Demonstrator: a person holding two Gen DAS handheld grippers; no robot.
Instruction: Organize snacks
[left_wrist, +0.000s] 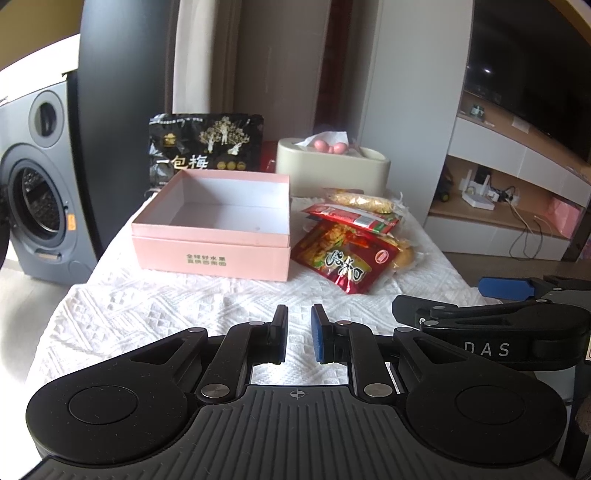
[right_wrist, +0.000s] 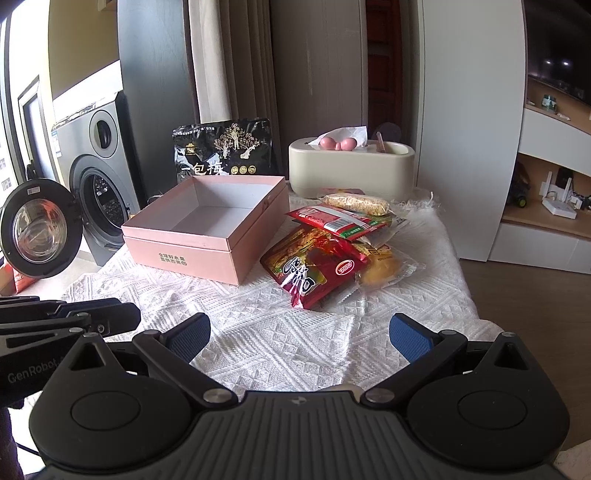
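nothing grabbed yet: left gripper (left_wrist: 299, 334) pinched shut on air, right gripper (right_wrist: 299, 334) spread wide. i'd take the top red snack packet (right_wrist: 338, 218) first, then drop it flat into the pink box (right_wrist: 184, 254).

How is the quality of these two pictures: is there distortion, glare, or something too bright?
Left wrist view: strong fisheye bending at the edges, dark corners; the window area by the washing machine is overexposed; the pink box is sharp. Right wrist view: same barrel distortion; daylight glares on the open washer door; the snack packets show small shiny reflections.
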